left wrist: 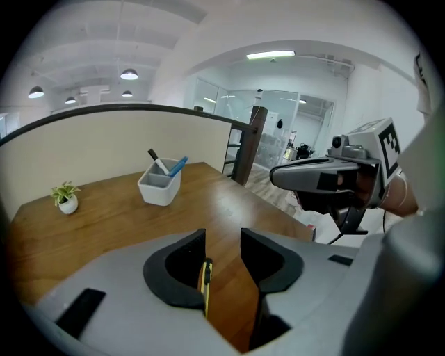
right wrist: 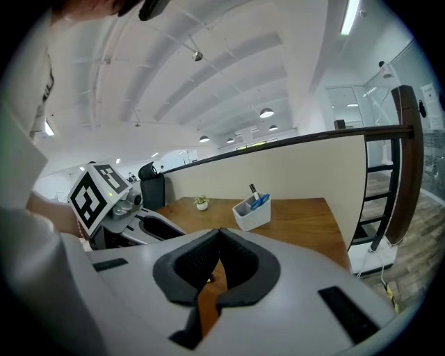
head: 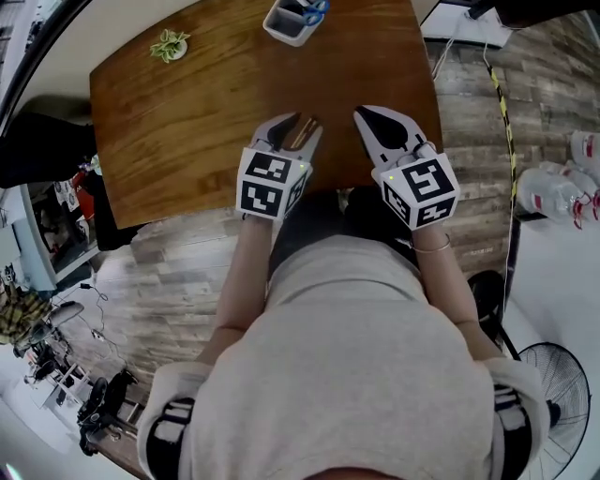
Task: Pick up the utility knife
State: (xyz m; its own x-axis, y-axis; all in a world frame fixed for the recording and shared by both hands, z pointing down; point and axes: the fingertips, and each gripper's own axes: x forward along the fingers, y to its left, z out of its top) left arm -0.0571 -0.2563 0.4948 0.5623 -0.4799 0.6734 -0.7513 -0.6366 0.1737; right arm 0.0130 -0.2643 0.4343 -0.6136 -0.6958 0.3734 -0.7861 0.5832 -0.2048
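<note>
The wooden tabletop [head: 187, 141] has its near edge right below both tools, next to the person's body. Its right edge runs just past the right tool [head: 366, 117], and wood-look floor lies beyond it. There is a lot of bare wood in front of the tools. The only other things on it are a white pen holder [head: 286, 28] at the far edge and a small potted plant [head: 169, 44] at the far left, both well away from the tools.

The left tool [left wrist: 222, 240] is over the near part of the tabletop. Its 2 jaws are apart, and bare wood shows in the gap. The utility knife [left wrist: 206, 285], yellow and black, stands on its thin side in that gap. It is right up against the left jaw's black pad, and the right jaw's pad is clear of it. The pictures do not show if the knife rests on the wood.

The right tool [right wrist: 219, 233] is just beside the left one, near the right edge. Its 2 jaw tips are pressed together with nothing between them.
</note>
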